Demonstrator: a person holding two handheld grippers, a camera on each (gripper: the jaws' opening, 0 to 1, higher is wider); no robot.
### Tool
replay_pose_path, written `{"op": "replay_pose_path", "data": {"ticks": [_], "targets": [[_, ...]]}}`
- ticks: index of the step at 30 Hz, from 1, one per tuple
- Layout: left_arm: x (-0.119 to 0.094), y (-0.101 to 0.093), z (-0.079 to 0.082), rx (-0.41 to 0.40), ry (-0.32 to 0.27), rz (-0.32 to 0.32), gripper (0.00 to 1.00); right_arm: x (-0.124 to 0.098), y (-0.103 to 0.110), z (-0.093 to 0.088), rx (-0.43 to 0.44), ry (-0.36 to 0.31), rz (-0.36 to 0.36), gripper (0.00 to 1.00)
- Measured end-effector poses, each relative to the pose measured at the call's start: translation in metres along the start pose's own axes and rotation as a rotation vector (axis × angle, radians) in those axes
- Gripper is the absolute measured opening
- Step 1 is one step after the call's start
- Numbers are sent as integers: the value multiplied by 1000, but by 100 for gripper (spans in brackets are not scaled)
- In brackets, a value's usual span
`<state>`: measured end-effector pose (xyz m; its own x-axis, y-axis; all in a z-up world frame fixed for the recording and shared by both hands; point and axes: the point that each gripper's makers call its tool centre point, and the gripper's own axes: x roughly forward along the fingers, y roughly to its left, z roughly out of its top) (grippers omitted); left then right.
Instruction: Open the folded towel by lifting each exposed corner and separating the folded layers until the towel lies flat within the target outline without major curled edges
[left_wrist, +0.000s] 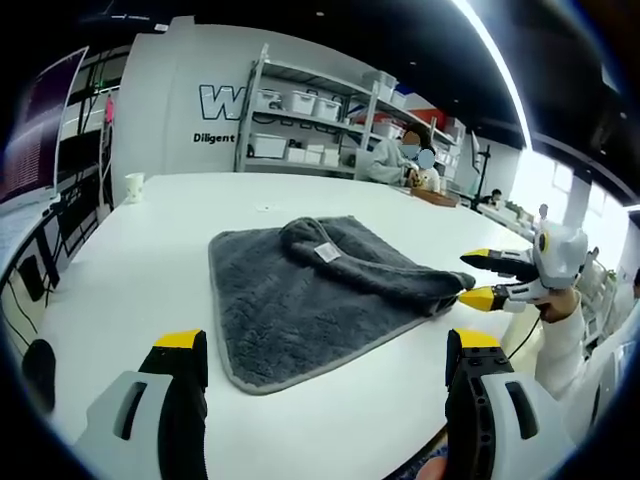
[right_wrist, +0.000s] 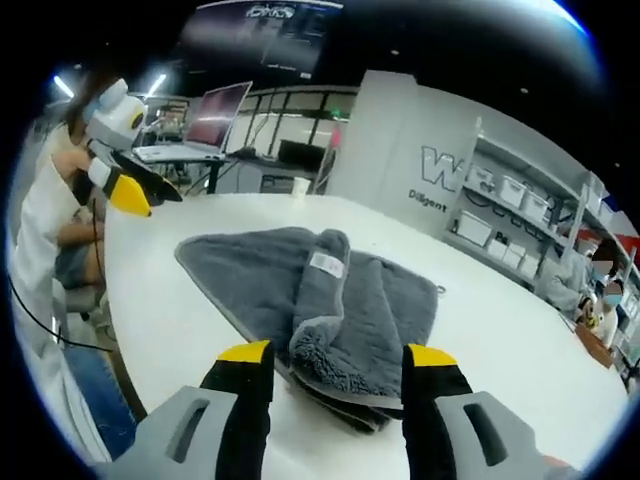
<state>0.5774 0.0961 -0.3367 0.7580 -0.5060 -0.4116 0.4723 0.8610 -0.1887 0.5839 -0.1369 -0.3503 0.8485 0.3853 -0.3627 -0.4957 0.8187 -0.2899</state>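
Towel (left_wrist: 320, 300) at frame centre is half unfolded; right gripper (right_wrist: 335, 365), jaws apart, straddles the folded corner; left gripper (left_wrist: 325, 350) is apart.

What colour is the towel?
Dark grey, with a small white label; the towel shows best in the left gripper view.

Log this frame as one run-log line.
towel: partly folded on table, label up | right gripper: open, at folded edge, not gripping | left gripper: open, off towel
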Motion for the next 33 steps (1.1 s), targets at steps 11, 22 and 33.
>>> {"op": "replay_pose_path", "data": {"ticks": [11, 22, 33], "targets": [[-4, 1, 1, -5, -7, 3, 98, 4, 2, -4, -82, 24, -21, 32], [-1, 1, -1, -8, -1, -6, 98, 6, 7, -3, -124, 11, -12, 18], [1, 1, -2, -12, 2, -6, 98, 4, 8, -1, -121, -5, 6, 2]]}}
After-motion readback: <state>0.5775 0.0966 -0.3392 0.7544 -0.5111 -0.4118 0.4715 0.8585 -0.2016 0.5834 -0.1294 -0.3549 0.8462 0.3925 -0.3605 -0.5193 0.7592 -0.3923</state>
